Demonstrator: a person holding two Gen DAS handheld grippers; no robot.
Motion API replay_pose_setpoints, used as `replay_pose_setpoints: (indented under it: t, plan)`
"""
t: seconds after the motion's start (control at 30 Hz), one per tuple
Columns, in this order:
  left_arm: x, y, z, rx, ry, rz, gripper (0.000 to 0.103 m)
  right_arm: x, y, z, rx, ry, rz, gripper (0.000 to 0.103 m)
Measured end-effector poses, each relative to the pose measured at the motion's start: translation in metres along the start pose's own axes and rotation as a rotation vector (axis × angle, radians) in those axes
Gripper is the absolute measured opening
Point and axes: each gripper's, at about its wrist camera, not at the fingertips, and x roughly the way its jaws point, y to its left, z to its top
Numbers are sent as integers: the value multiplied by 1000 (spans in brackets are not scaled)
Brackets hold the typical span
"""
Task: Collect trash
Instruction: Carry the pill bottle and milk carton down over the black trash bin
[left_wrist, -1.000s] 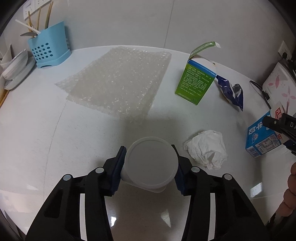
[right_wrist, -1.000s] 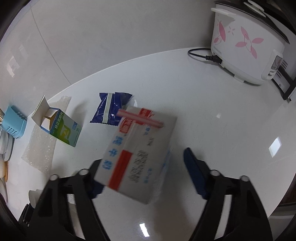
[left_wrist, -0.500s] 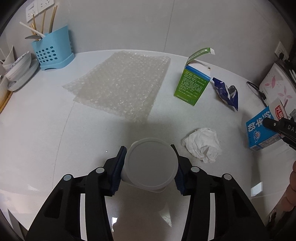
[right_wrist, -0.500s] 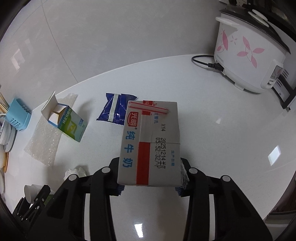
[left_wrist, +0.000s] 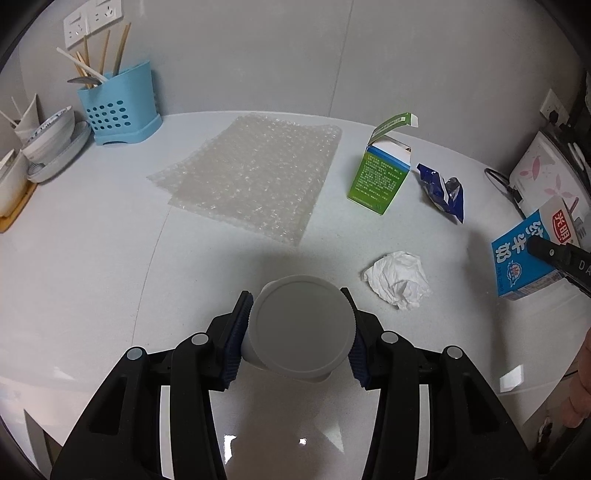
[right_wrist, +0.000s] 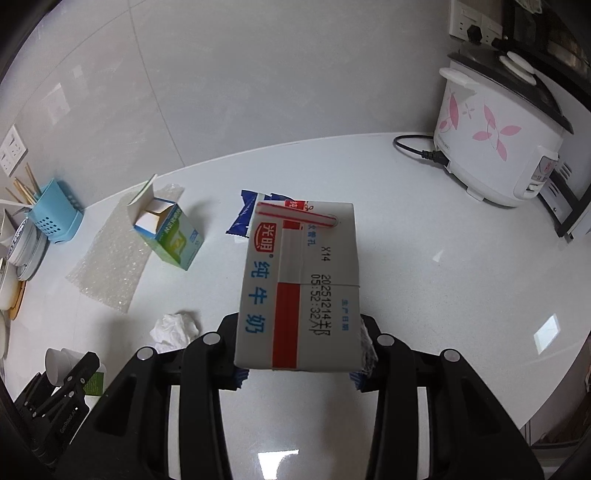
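My left gripper (left_wrist: 297, 338) is shut on a white paper cup (left_wrist: 299, 334), held above the white counter with its bottom toward the camera. My right gripper (right_wrist: 299, 354) is shut on a blue and white milk carton (right_wrist: 299, 284) with a red straw, lifted off the counter; the carton also shows in the left wrist view (left_wrist: 528, 254). On the counter lie a crumpled white tissue (left_wrist: 399, 278), an open green box (left_wrist: 380, 181), a blue snack wrapper (left_wrist: 443, 190) and a sheet of bubble wrap (left_wrist: 251, 177).
A blue utensil holder (left_wrist: 118, 107) and stacked bowls (left_wrist: 48, 142) stand at the back left. A white rice cooker (right_wrist: 498, 144) with its cord stands at the back right. The counter's front edge (right_wrist: 546, 398) runs close on the right.
The right gripper closed on the milk carton and lifted it off the counter. The left gripper rose and drew back with the cup still in it.
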Motion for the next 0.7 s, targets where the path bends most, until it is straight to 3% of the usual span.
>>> replay_pose_setpoints:
  t: [0.7]
  plan:
    - [-75,9,-28,35,-45,-16,46,-72,26,-45,-83,-82,39,38]
